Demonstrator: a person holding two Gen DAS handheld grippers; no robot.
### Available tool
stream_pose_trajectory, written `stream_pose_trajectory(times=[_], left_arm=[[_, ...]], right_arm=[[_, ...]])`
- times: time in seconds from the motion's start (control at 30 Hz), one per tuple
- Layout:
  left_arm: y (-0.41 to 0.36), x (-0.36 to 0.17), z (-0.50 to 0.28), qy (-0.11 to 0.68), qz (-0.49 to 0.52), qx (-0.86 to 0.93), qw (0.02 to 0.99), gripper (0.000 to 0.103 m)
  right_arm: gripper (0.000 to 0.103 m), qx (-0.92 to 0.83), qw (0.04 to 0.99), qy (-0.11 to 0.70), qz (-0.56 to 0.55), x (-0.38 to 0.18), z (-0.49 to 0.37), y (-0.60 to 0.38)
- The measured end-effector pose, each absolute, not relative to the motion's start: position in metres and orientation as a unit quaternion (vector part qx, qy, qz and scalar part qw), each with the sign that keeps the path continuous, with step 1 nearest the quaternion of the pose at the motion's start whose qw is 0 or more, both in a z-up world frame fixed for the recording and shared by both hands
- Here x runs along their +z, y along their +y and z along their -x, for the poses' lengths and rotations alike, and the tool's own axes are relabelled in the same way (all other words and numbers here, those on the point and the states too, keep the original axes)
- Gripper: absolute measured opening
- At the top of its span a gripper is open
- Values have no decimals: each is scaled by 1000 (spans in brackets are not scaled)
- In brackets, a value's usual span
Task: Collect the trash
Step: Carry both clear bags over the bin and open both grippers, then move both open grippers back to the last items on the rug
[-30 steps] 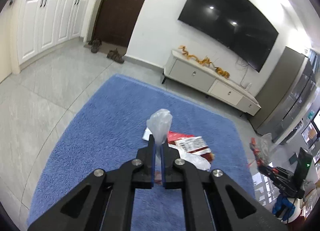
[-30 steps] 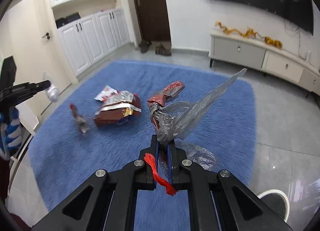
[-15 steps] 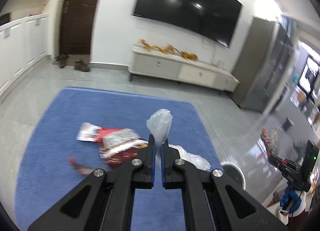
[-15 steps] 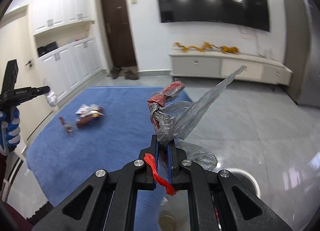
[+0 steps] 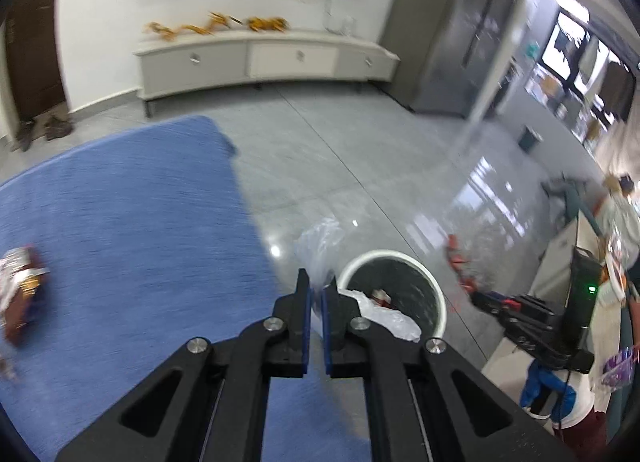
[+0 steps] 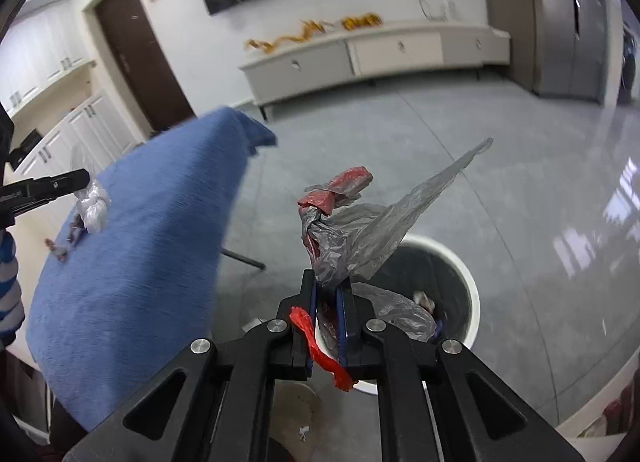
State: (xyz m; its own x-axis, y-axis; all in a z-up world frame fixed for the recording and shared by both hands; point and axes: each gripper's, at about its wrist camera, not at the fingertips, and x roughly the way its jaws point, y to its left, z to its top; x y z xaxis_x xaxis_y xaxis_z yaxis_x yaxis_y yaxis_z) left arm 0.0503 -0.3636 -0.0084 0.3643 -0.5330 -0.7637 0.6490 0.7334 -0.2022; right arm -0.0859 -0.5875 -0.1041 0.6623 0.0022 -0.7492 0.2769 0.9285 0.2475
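My left gripper is shut on a small clear plastic scrap, blurred, just left of a white-rimmed trash bin that holds crumpled plastic. My right gripper is shut on a bundle of grey plastic film and red wrapper, held above the same bin. The left gripper also shows at the left edge of the right wrist view, with the plastic scrap at its tip.
A blue rug carries a red snack wrapper at its left side. A white TV cabinet stands along the far wall. Grey tiled floor surrounds the bin. Equipment stands at the right.
Both grippers swung right, away from the rug, and now sit at the trash bin. Each still holds its trash.
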Motion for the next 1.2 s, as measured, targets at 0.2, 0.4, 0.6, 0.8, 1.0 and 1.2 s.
stream_pose_trajectory(times=[0.2, 0.4, 0.6, 0.8, 1.0, 1.2], left_arm=[[-448, -44, -44, 444, -112, -384, 802, 6], [-501, -77, -46, 471, -123, -408, 772, 8], [-517, -95, -45, 490, -129, -415, 755, 9], [-514, -94, -52, 493, -114, -416, 756, 49], [-515, -86, -49, 493, -100, -434, 747, 49], [-483, -65, -45, 477, -93, -437, 757, 49]], right_arm=[[12, -93, 874, 429, -208, -150, 67, -620], [40, -106, 853, 455, -233, -191, 57, -642], [43, -125, 836, 476, -242, -215, 59, -649], [45, -142, 835, 474, -240, -210, 74, -649], [46, -157, 839, 464, -237, -194, 94, -646], [46, -165, 841, 463, -227, -179, 112, -638]])
